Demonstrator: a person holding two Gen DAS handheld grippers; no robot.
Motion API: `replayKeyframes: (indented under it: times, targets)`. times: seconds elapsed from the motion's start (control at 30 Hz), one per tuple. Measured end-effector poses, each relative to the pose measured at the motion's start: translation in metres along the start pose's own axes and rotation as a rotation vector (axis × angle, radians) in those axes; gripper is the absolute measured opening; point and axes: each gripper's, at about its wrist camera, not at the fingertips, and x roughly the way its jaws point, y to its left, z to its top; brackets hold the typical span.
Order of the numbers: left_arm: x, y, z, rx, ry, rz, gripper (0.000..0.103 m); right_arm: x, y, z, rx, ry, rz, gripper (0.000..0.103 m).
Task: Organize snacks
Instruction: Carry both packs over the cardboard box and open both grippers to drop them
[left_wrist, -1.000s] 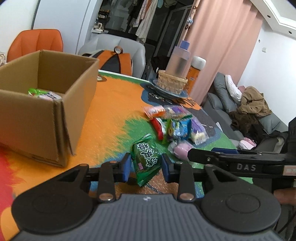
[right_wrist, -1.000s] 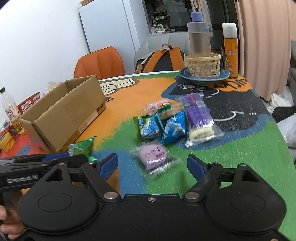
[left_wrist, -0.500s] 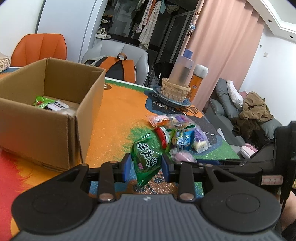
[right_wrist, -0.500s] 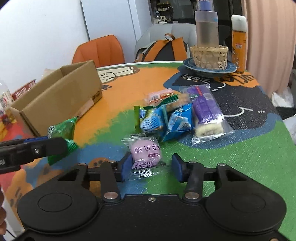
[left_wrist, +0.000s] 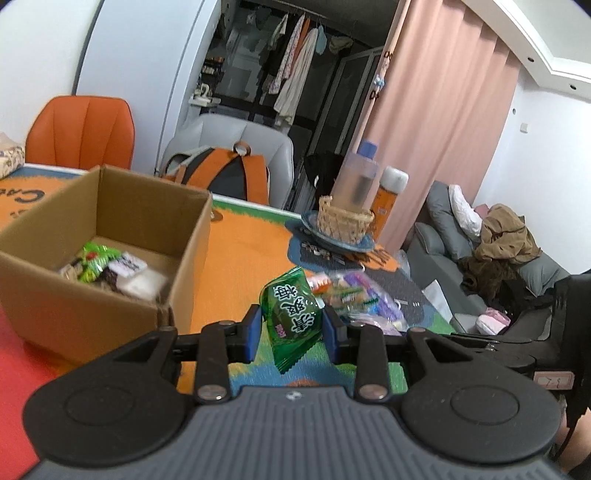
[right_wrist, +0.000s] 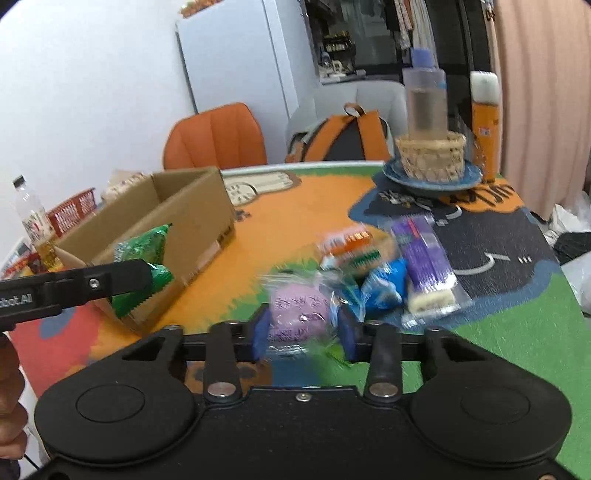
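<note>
- Gripping a glossy green crinkled plastic snack packet (left_wrist: 291, 317) between blue pads, the left tongs (left_wrist: 291, 326) hold it clear of the surface (left_wrist: 240, 258), which is covered by a grainy mat printed in orange, green and blue.
- The packet has white printed characters and a saw-toothed lower edge; in the right wrist view it (right_wrist: 142, 266) hangs in front of the near corner of the open brown corrugated cardboard box (right_wrist: 192, 218).
- The box (left_wrist: 110, 236), seen from the left wrist, has plain matt walls and holds a few wrapped snacks on its floor.
- The right tongs (right_wrist: 301, 328) have just been closing, and their blue pads now press on a round pale purple snack in clear film (right_wrist: 297, 312); blur hides whether it is off the surface.
- Beyond it lies a loose pile of wrapped snacks (right_wrist: 384, 266): blue pillow packs, an orange-and-green packet, and a long purple bar in clear wrap.
- A woven wicker basket (right_wrist: 430, 157) stands on a round blue plate at the far edge.
</note>
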Motion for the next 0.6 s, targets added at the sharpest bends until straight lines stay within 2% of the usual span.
replayKeyframes:
  times: [0.33, 0.6]
  targets:
    - [-0.021, 0.012, 0.025, -0.006, -0.075, 0.035, 0.033, -0.002, 0.021, 0.027, -0.015, -0.070, 0.040, 0.034]
    - [-0.033, 0.038, 0.045, -0.026, -0.129, 0.084, 0.033, 0.006, 0.048, 0.048, -0.050, -0.098, 0.068, 0.034]
